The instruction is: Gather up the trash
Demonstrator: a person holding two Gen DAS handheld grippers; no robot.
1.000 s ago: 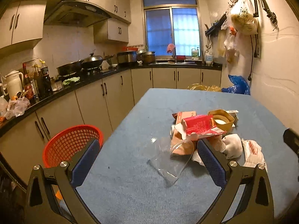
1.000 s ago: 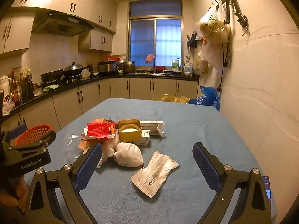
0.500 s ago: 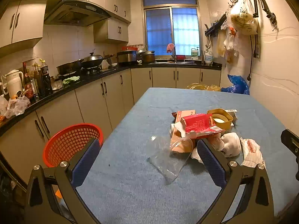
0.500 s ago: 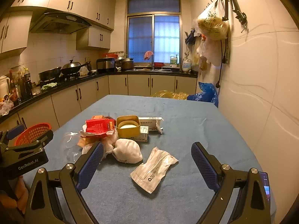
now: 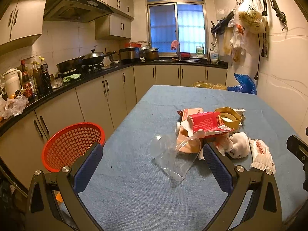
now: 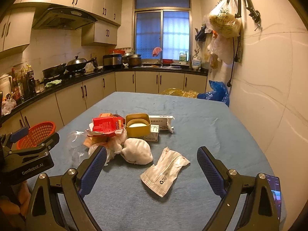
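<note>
A pile of trash lies mid-table: a clear plastic cup on its side, a torn red carton, a yellow tin, a crumpled white wad and a white foil pouch. My left gripper is open and empty, just in front of the cup. My right gripper is open and empty, with the pouch between its fingers' line and the white wad just beyond. The red carton and yellow tin lie behind. A red mesh basket stands at the table's left edge.
The blue table cloth runs to a wall on the right. Kitchen cabinets and a cluttered counter line the left side. A phone lies at the table's near right corner. White boxes sit behind the tin.
Both grippers have shifted slightly; the views moved a little, with the trash pile sitting slightly lower and closer. Nothing was picked up.
</note>
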